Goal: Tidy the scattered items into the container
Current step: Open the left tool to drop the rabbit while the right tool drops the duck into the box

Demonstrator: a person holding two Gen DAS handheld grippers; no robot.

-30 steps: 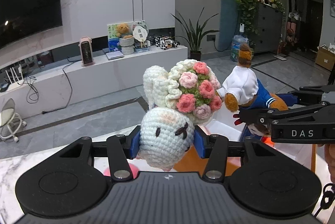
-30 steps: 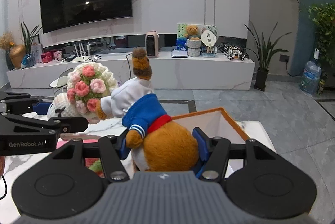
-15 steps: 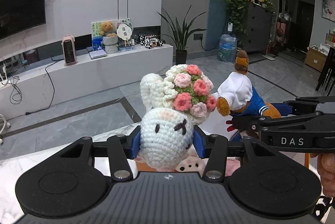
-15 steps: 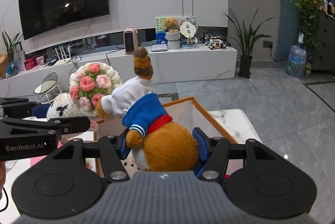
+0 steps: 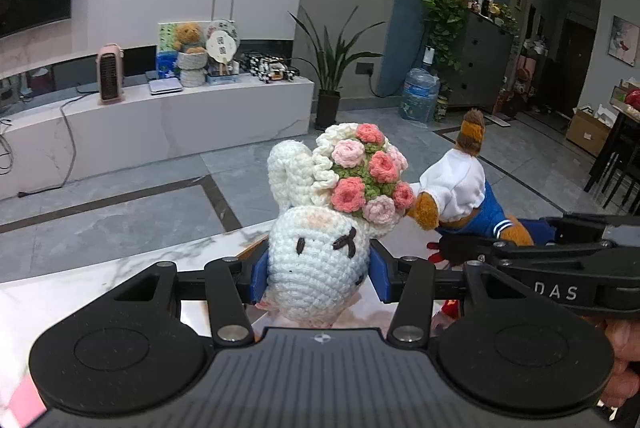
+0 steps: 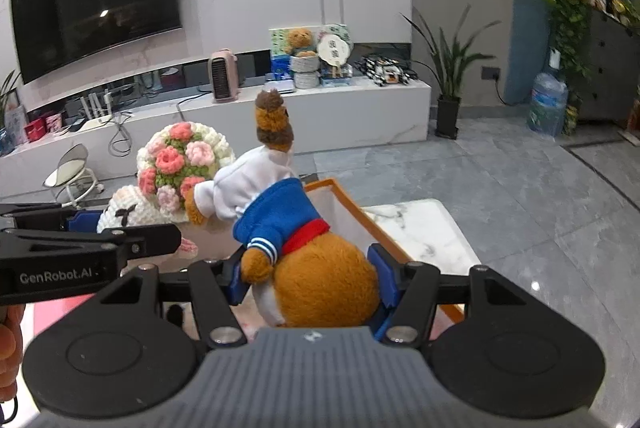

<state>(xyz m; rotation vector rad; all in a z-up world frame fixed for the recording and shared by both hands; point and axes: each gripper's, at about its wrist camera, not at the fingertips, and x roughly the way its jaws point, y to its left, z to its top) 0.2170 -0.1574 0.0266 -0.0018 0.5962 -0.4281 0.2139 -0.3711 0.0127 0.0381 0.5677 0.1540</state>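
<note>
My left gripper (image 5: 318, 274) is shut on a white crochet bunny (image 5: 316, 260) that carries a bouquet of pink roses (image 5: 364, 176). It holds the bunny in the air; the bunny also shows in the right wrist view (image 6: 176, 180). My right gripper (image 6: 312, 280) is shut on a brown plush toy in a blue and white sailor top (image 6: 320, 268), also seen in the left wrist view (image 5: 460, 184). The two toys touch side by side. The orange-rimmed white container (image 6: 360, 216) lies just below and behind the plush toy on the marble table (image 6: 420, 228).
The left gripper body (image 6: 80, 252) reaches in from the left of the right wrist view; the right gripper body (image 5: 560, 268) crosses the right of the left wrist view. Beyond the table edge are grey floor tiles, a white TV bench (image 5: 160, 124) and potted plants.
Both grippers have swung rightward with their toys still held. The container rim now shows closer under the plush toy, and the background has shifted left.
</note>
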